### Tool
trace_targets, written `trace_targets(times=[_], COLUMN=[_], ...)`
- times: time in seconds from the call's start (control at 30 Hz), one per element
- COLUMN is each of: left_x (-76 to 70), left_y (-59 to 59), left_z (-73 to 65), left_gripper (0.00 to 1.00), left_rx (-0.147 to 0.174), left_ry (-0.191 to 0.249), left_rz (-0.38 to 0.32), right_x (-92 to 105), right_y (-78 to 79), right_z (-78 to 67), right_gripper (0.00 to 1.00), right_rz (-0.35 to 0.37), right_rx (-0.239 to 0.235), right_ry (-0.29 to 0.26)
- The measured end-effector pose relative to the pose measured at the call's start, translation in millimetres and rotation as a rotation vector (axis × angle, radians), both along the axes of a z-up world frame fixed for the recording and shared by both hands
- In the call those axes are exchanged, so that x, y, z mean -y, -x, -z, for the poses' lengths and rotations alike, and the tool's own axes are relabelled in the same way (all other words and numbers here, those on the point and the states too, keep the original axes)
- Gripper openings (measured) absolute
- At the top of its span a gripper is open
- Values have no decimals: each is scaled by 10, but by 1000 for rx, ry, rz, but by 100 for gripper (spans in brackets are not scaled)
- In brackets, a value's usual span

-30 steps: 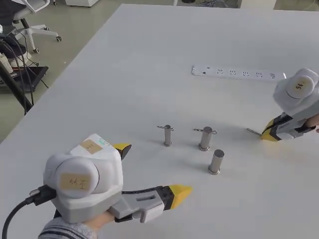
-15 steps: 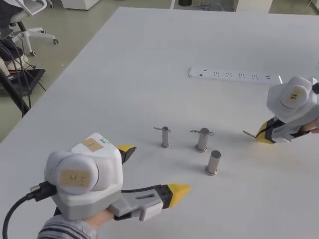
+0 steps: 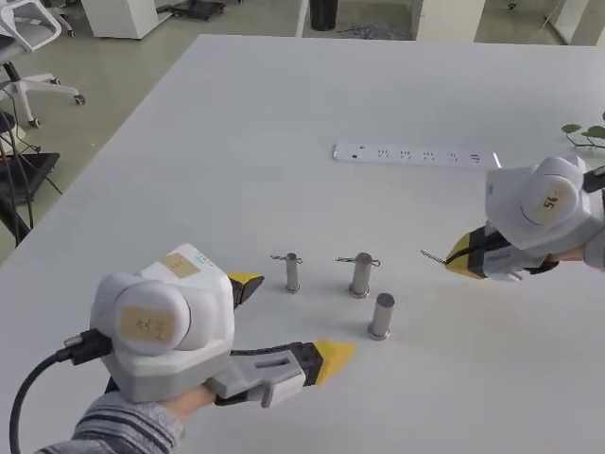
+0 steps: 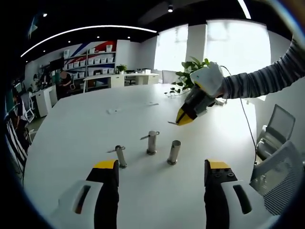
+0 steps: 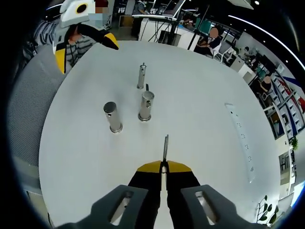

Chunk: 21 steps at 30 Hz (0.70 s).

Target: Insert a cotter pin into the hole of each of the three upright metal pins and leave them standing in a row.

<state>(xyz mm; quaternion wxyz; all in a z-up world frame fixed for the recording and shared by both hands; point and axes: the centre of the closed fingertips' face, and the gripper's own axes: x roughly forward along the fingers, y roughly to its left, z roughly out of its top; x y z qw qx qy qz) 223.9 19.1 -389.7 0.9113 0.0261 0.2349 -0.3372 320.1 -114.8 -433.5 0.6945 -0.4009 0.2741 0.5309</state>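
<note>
The right gripper (image 3: 461,258) is clenching the last cotter pin (image 3: 433,254) by one end. Its jaws are pressing shut on it, and the free end is sticking out level from the tips, pointing left across the table (image 3: 236,142) toward the metal pins. The bare metal pin (image 3: 381,316) is standing upright to the left of that free end and a little nearer the person, well clear of it. In the right gripper view the bare pin is sitting left of the line the cotter pin is aiming along, so the cotter pin is pointing more at the middle metal pin (image 3: 361,274) than at the bare one. The middle pin and the left metal pin (image 3: 293,272) are standing side by side farther back, each already fitted, while the bare one is sitting out of their row on the near side. Its hole is not showing clearly, so I cannot tell which way it is facing. The left gripper (image 3: 290,317) is hovering at the near left with its jaws spread wide, gripping nothing. Its right jaw tip is lying near the bare pin's base without touching it, so this gripper is looking the nearer of the two and the better placed for steadying the pin
</note>
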Motion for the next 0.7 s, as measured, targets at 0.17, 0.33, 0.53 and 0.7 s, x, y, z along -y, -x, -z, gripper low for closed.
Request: trace_targets(times=[0.17,0.33,0.53,0.7], left_x=[73,156,252,310], left_y=[-67,-128,-175,-180], left_z=[-41,-104,-129,-127], left_gripper=[63,54,45,37], left_rx=[-20,-46,-102,-107], left_ry=[26,77,131,113], left_rz=[7,12,9,30], right_x=[-180,-315,-496,-591], right_y=[162,229,392,506], right_z=[-163,-241,-391,-442], right_gripper=[0,0,0,0], right_rz=[-63,-126,-199,-256], right_rx=[38,73,118,140], right_ry=[-46,-77,-106,-117])
